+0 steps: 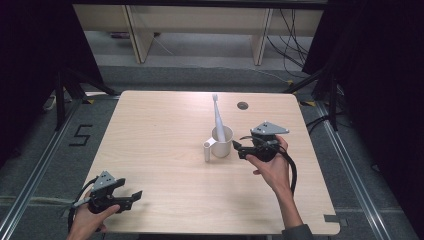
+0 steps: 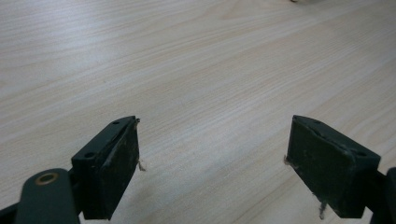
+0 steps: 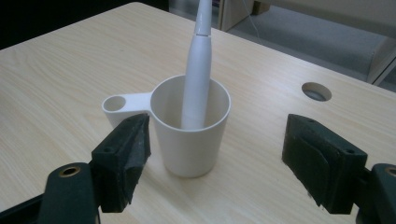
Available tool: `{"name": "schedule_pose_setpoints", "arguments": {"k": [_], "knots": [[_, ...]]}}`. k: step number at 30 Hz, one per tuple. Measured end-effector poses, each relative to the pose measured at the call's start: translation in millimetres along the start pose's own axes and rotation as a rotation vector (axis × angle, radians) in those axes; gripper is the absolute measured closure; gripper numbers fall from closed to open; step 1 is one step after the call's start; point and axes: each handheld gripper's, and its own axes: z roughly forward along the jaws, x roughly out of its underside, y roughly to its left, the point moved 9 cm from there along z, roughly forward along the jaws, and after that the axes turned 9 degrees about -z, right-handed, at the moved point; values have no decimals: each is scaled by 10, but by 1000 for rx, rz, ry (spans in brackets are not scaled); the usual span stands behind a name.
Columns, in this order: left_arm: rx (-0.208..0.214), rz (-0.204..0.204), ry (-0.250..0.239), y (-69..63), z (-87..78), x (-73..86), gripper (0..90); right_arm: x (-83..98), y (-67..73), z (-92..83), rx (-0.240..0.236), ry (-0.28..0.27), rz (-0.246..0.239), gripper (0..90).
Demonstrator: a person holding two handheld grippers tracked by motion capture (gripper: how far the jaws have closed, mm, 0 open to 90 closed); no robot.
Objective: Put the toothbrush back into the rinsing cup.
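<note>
Your right gripper [image 3: 215,158] hangs released, jaws wide beside the cup [image 3: 191,128] mid-table, since the toothbrush [image 3: 198,70] already leans inside it, while your left gripper [image 2: 215,163] idles open over bare table [image 2: 196,60].

Item 1: white cup [image 3: 191,135]. Plain plastic, slightly tapered, open top, smooth matte wall. Upright on the wooden table, right of centre in the high view [image 1: 222,142]. Flat side handle w/ a round hole juts from the rim; a short white post drops from the handle's end down to the tabletop.

Item 2: white toothbrush [image 3: 197,70]. Thick electric-type body, narrower neck above. Stands base-down inside the cup, leaning against the rim, approx. half its length rising above it. Head tilts toward the table's far edge [image 1: 216,112]. Bristles too small to make out.
</note>
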Motion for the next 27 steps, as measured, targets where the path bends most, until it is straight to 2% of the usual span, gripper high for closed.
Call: {"name": "schedule_pose_setpoints", "arguments": {"k": [1, 3, 4, 5, 6, 7, 8, 10, 12, 13, 14, 15, 23, 25, 27], "knots": [[-1, 7, 8, 8, -6, 5, 164, 18, 27, -15, 3, 4, 33, 237], [-2, 0, 9, 4, -2, 4, 164, 41, 29, -27, -7, -1, 14, 236], [0, 0, 3, 0, 0, 1, 164, 57, 56, -36, -11, 8, 40, 236], [0, 1, 4, -1, -2, 0, 164, 66, 45, -42, -20, 14, 13, 236], [4, 4, 3, -2, -4, -2, 164, 72, 55, -54, -15, 19, 31, 235], [1, 12, 21, 5, -19, 6, 164, 68, 28, -61, -7, 8, 4, 235], [3, 9, 16, 3, -17, 2, 164, 75, 35, -68, -8, 13, 13, 235], [4, 9, 16, 5, -18, 3, 164, 81, 29, -74, 5, 4, -1, 235], [5, 7, 11, 1, -19, 0, 164, 111, 66, -85, -3, 17, 15, 234], [5, 11, 15, 3, -23, 2, 164, 124, 66, -89, -10, 21, 1, 234], [4, 7, 11, 0, -20, -2, 164, 135, 78, -90, -4, 22, 13, 234], [4, 8, 10, -1, -21, -2, 164, 152, 76, -95, -12, 25, -3, 234], [4, 9, 12, 2, -20, 0, 163, 250, 89, -165, -9, 37, -11, 233], [2, 7, 11, 3, -20, 0, 163, 289, 130, -194, -28, 46, 24, 233], [3, 9, 12, 2, -20, 1, 163, 328, 138, -222, -30, 53, 17, 230]]}}
